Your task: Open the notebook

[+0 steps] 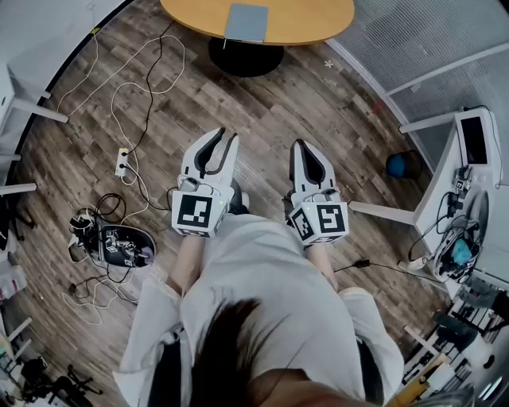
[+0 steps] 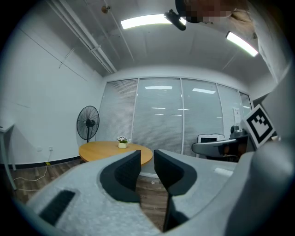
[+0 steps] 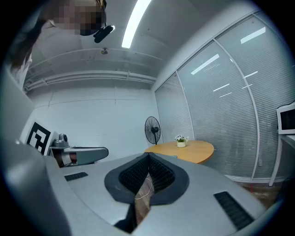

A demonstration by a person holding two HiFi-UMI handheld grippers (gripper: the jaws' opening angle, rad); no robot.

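Fingers of the left gripper, black and ridged inside a smooth white shell, stand apart with nothing between them. On the right gripper the bumpy black fingers are pressed together at the tips and hold nothing. Both grippers point level toward the round table with its smooth, light wood top. The flat, closed, grey-blue rectangular notebook lies on that top, well apart from both grippers. Thin white cables curl over the brown plank floor.
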